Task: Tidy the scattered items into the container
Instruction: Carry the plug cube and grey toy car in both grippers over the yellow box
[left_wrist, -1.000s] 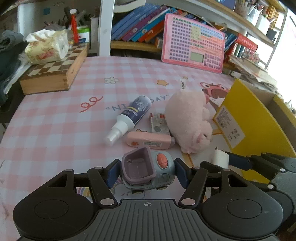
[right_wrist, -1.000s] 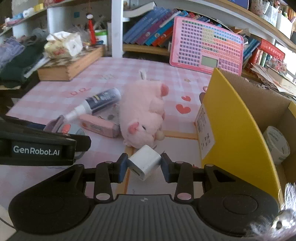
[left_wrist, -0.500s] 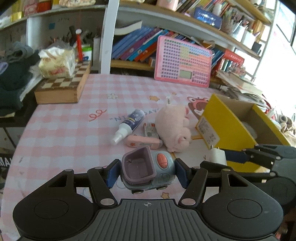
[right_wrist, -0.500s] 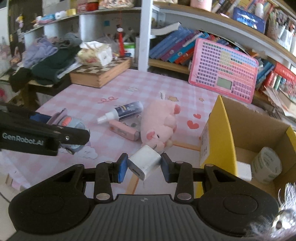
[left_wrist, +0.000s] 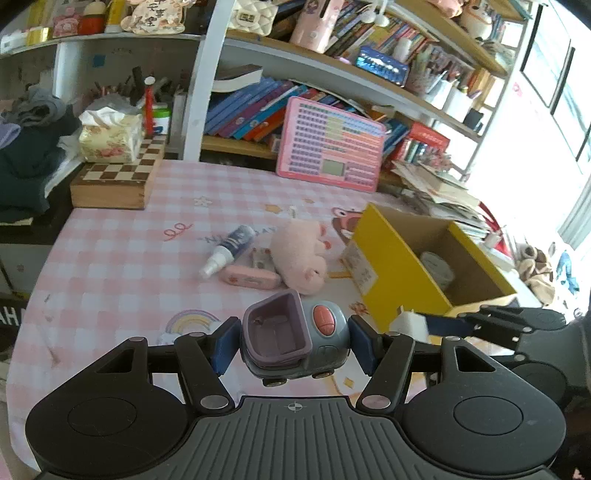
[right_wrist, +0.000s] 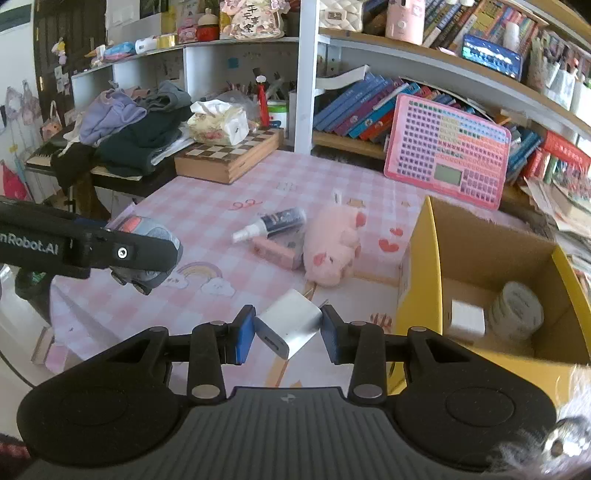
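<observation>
My left gripper (left_wrist: 293, 345) is shut on a grey toy car (left_wrist: 295, 341) with a purple tray and holds it high above the pink checked table. My right gripper (right_wrist: 288, 334) is shut on a white charger plug (right_wrist: 290, 325), held just left of the yellow cardboard box (right_wrist: 424, 258). The box (left_wrist: 384, 258) holds a tape roll (right_wrist: 517, 310) and a white cube (right_wrist: 467, 317). A pink plush pig (left_wrist: 299, 254), a spray bottle (left_wrist: 231, 249) and a pink case (left_wrist: 251, 278) lie on the table.
A wooden chess box (left_wrist: 118, 181) with a tissue pack stands at the back left. A pink keypad board (left_wrist: 328, 147) leans against the bookshelf. Clothes (right_wrist: 129, 129) are piled on a side shelf at the left.
Both grippers have risen and pulled back from the table with their items still held. The view now looks down into the yellow box.
</observation>
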